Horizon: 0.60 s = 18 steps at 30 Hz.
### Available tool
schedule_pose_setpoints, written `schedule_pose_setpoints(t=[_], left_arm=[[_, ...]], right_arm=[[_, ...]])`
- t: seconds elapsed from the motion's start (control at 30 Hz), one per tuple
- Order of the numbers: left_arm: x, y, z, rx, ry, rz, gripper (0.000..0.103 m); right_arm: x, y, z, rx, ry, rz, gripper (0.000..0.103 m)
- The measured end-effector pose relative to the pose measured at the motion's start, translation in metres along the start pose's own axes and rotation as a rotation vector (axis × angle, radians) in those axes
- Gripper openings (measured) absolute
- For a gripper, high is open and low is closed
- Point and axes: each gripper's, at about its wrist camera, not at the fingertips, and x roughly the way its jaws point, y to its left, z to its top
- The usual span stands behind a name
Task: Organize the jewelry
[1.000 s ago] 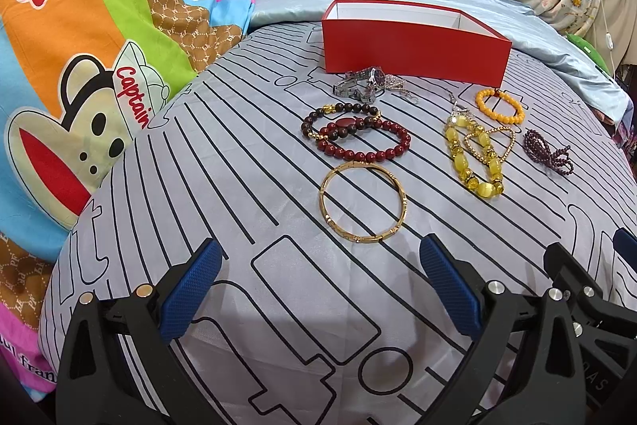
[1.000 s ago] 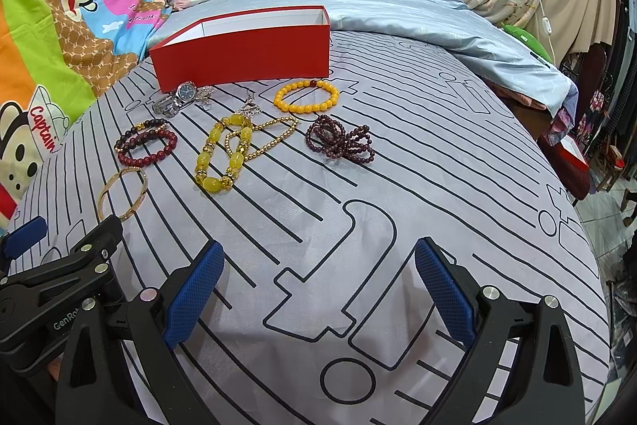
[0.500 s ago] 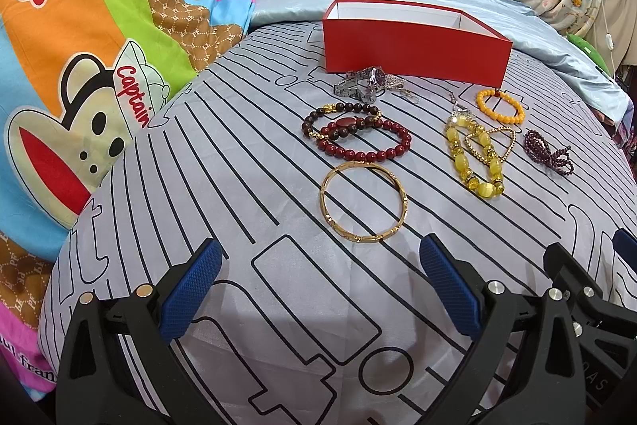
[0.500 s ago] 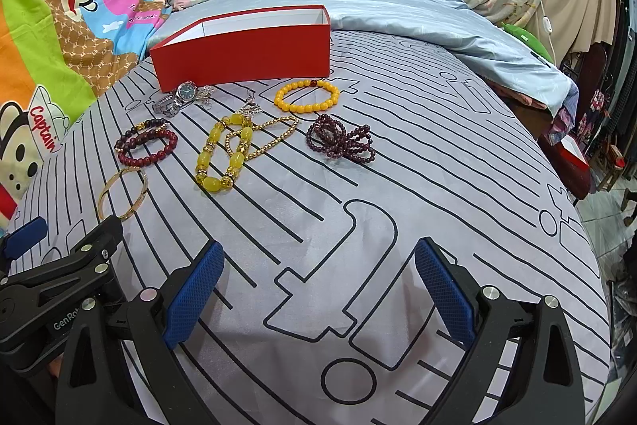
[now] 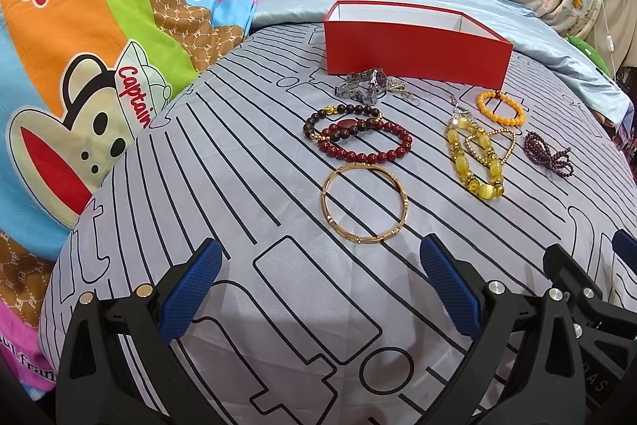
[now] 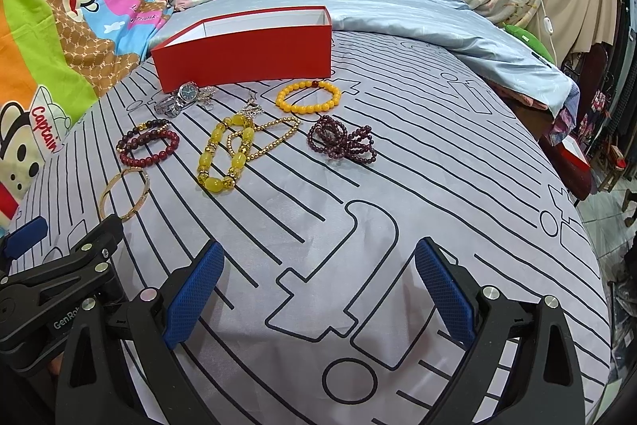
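You are holding your left gripper [image 5: 320, 289] and right gripper [image 6: 318, 289] spread wide, grasping nothing, over the bed [image 6: 438, 186]. The jewelry is lying ahead: a gold bangle [image 5: 365, 204] nearest, bead bracelets [image 5: 358, 136] beyond, beside the red box [image 5: 416, 52].

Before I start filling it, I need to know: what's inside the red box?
Only white inner walls show in the red box. Its floor is hidden behind the front wall, so contents cannot be ruled out.

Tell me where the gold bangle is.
In the left wrist view the gold bangle lies flat on the striped sheet, just ahead of the left gripper, nearer the camera than the red bead bracelet.
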Motion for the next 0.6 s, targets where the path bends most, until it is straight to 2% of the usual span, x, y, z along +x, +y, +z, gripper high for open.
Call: schedule_pose_setpoints(t=[0.23,0.43,0.5,0.6], left_arm=[[-0.001,0.011,0.004,0.012,-0.011,-0.022,0.095],[0.009,0.033,0.017,-0.037,0.016,-0.05,0.095],[0.013,0.033,0.022,-0.039,0.02,-0.052,0.095],[0.018,0.026,0.025,-0.037,0.037,-0.093,0.095]], right_arm=[[0.001,-0.009,0.003,0.035,0.013,0.036,0.093],[0.009,-0.017,0.008,0.079,0.054,0.061,0.093],[0.01,-0.017,0.008,0.078,0.056,0.059,0.093],[0.011,-0.017,0.011,0.067,0.056,0.048,0.093]])
